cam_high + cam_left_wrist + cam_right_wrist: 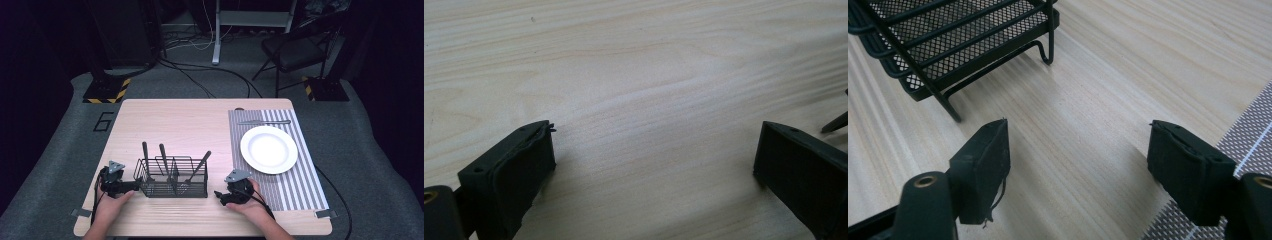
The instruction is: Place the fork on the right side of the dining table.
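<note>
Three utensils stand in our one wire caddy at lower centre; one plate, one knife; floor reads "6". Left gripper and right gripper gape, empty.

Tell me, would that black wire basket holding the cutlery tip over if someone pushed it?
The wire basket probably slides more than tips: it is wide and low on thin feet. Its mesh looks light, so the tall utensils leaning out could make it top-heavy if pushed high.
</note>
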`<control>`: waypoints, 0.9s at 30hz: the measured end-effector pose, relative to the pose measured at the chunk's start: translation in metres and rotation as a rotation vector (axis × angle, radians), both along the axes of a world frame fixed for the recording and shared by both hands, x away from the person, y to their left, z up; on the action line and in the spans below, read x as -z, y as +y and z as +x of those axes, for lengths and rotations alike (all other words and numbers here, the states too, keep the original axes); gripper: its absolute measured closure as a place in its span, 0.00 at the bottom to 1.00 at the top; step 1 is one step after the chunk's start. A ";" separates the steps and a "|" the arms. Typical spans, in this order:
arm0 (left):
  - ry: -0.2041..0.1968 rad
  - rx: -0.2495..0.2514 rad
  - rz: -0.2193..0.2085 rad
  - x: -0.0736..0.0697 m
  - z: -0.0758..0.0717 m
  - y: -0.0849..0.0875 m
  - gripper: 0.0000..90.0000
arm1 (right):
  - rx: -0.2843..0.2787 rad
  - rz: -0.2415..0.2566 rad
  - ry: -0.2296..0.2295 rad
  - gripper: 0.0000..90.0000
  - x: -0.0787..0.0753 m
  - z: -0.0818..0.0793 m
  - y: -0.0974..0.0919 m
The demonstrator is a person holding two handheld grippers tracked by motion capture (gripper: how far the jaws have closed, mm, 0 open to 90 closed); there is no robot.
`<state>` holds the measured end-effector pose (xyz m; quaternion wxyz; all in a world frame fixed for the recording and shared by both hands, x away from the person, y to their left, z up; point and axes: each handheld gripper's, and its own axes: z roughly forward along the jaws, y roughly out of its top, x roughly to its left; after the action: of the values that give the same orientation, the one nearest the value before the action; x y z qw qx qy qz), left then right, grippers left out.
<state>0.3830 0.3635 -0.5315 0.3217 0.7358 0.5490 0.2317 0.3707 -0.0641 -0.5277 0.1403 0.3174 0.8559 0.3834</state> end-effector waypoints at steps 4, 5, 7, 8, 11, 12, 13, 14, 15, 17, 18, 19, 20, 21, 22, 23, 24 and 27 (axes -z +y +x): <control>0.000 0.000 0.000 0.000 0.000 0.000 0.03 | 0.010 0.004 0.001 0.31 0.000 0.000 -0.001; 0.000 0.000 0.000 0.000 0.000 0.000 0.03 | 0.010 0.004 0.001 0.31 0.000 0.000 -0.001; -0.001 -0.001 -0.001 0.000 0.000 0.000 0.03 | 0.020 0.005 -0.004 0.34 0.000 0.000 -0.001; 0.000 0.000 0.000 0.000 0.000 0.000 0.03 | 0.026 0.005 -0.003 0.35 0.000 0.000 -0.001; 0.000 0.000 0.000 0.000 0.000 0.000 0.03 | 0.034 0.012 -0.006 0.39 -0.001 0.000 -0.002; -0.001 -0.001 -0.001 0.000 0.000 0.000 0.03 | 0.039 0.014 -0.006 0.41 -0.001 0.000 -0.002; -0.001 -0.001 -0.001 0.000 0.000 0.000 0.03 | 0.039 0.014 -0.006 0.41 -0.001 0.000 -0.002; 0.000 0.000 0.000 0.000 0.000 0.000 0.03 | 0.043 0.014 -0.006 0.42 -0.001 0.000 -0.002; -0.002 -0.003 -0.003 0.000 0.000 0.000 0.03 | 0.047 0.015 -0.005 0.43 -0.001 0.000 -0.003; -0.003 -0.003 -0.004 0.000 0.000 0.000 0.03 | 0.057 0.019 0.000 0.45 -0.002 0.000 -0.003; -0.003 -0.003 -0.004 0.000 0.000 0.000 0.03 | 0.058 0.026 0.007 0.47 -0.002 0.000 -0.003; -0.003 -0.003 -0.004 0.000 0.000 0.000 0.03 | 0.056 0.026 0.007 0.48 -0.002 0.000 -0.003; -0.003 -0.003 -0.004 0.000 0.000 0.000 0.03 | 0.056 0.026 0.007 0.48 -0.002 0.000 -0.003; -0.003 -0.003 -0.004 0.000 0.000 0.000 0.03 | 0.056 0.028 0.009 0.48 -0.002 0.000 -0.003; -0.003 -0.003 -0.004 0.000 0.000 0.000 0.03 | 0.049 0.024 0.002 0.51 -0.004 -0.001 -0.003; -0.003 -0.003 -0.004 0.000 0.000 0.000 0.03 | 0.049 0.024 0.002 0.51 -0.004 -0.001 -0.003; -0.003 -0.003 -0.004 0.000 0.000 0.000 0.03 | 0.044 0.023 -0.002 0.51 -0.005 -0.001 -0.003; -0.003 -0.004 -0.004 0.000 0.000 0.000 0.03 | 0.045 0.031 -0.029 0.52 -0.010 -0.004 -0.001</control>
<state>0.3833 0.3632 -0.5318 0.3235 0.7339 0.5503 0.2321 0.3667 -0.0655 -0.5182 0.1562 0.3332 0.8404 0.3979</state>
